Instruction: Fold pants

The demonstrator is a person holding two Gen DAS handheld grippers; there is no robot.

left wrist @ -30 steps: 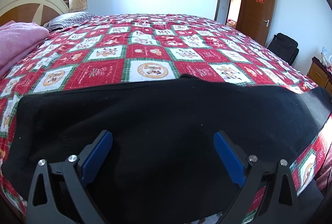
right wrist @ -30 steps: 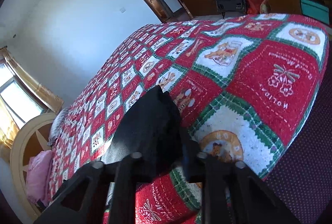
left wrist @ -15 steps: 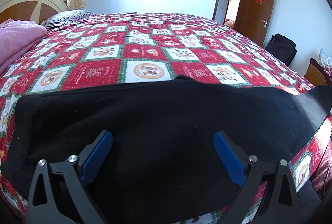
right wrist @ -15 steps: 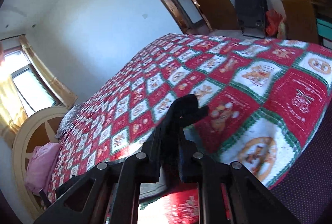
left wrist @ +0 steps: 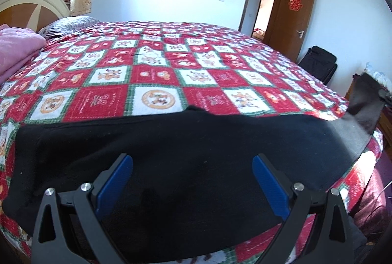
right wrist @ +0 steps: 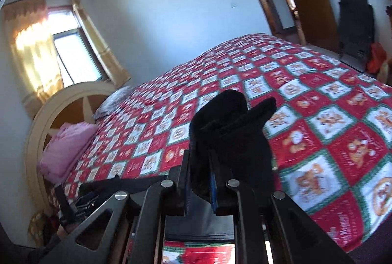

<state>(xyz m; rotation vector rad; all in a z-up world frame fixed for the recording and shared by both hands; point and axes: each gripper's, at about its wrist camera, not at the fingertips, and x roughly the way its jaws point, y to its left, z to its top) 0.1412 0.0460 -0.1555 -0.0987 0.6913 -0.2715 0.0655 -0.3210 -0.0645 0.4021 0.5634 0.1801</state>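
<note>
Black pants (left wrist: 171, 153) lie spread across the near edge of the bed with the red, white and green quilt (left wrist: 156, 73). My left gripper (left wrist: 192, 180) is open, its blue pads hovering over the middle of the pants. My right gripper (right wrist: 201, 180) is shut on one end of the pants (right wrist: 230, 131) and holds it lifted above the quilt (right wrist: 318, 141). That raised end shows at the right edge of the left wrist view (left wrist: 367, 102).
A pink blanket (left wrist: 17, 48) and a striped pillow (left wrist: 68, 24) lie by the headboard (left wrist: 31, 4) at left. A brown door (left wrist: 294, 16), a black bag (left wrist: 318, 63) and a wooden cabinet (left wrist: 352, 90) stand beyond the bed's right side.
My right gripper has lifted its end of the pants higher off the quilt. The left gripper has stayed open over the pants, barely moving.
</note>
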